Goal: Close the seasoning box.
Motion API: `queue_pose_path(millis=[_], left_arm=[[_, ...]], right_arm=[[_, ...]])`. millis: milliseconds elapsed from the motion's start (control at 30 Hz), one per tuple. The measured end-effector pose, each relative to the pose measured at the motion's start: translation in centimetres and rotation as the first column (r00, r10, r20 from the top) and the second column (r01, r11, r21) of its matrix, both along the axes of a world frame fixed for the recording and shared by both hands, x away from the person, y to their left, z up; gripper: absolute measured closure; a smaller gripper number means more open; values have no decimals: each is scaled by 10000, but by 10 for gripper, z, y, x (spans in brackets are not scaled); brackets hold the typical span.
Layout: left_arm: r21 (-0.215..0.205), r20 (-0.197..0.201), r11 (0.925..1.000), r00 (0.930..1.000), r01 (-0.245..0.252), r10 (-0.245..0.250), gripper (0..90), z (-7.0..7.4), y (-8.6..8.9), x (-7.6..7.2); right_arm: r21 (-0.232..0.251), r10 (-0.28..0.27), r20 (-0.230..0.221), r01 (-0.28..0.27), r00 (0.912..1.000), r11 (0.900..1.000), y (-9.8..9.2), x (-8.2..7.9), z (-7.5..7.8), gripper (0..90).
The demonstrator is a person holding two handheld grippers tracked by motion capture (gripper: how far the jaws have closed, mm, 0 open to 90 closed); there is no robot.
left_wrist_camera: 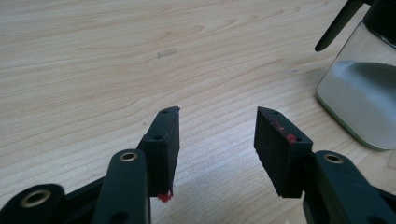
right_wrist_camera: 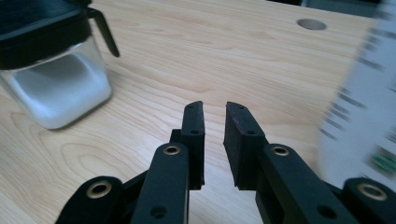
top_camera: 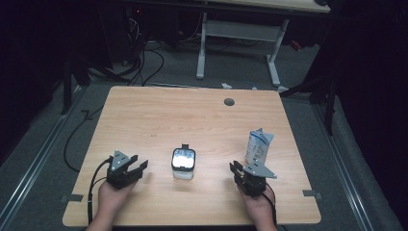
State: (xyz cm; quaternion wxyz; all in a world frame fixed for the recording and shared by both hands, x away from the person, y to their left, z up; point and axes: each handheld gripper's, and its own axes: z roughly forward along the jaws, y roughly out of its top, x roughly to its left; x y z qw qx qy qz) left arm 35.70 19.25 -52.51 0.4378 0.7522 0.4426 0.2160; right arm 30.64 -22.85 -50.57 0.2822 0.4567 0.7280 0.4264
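**Two grippers wait either side of a jar and a carton**

A person sits at a pale wooden worktop [top_camera: 192,120] with a gripper in each hand, both resting low near the front edge. Between them stands a square glass jar [top_camera: 183,163] with a black lid, upright and about a third full of something white, set centrally so either hand could come at it. To its right, just beyond the right gripper [top_camera: 236,169], a small blue-and-white carton [top_camera: 258,146] stands upright with its top pinched open, perhaps ready for pouring.

The left gripper [top_camera: 139,166] points toward the jar with its jaws spread moderately wide and nothing between them; in the left gripper view the jar [left_wrist_camera: 359,93] sits off to the side, apart from the pads [left_wrist_camera: 275,144]. The right gripper [right_wrist_camera: 214,112] shows only a narrow gap between its jaws, and it too holds nothing; the carton [right_wrist_camera: 359,102] looms blurred just beside it, the jar [right_wrist_camera: 56,79] farther off on the other side.

Judging from this layout, the right hand is placed for the carton and the left to steady the jar, though neither is touched yet.
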Motion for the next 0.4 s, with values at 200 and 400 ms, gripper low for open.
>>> queue_pose_path(millis=[200, 400], left_arm=[[25, -54, 10000, 10000, 44, -44, 510, 0, -1, 0], [-36, -30, 10000, 10000, -90, 90, 508, 1, 4, -3]], right_arm=[[106, -247, -125, 248, 9996, 9996, -11, -1, -2, 774], [-45, -61, -104, 61, 9999, 10000, -5, 2, -4, 770]])
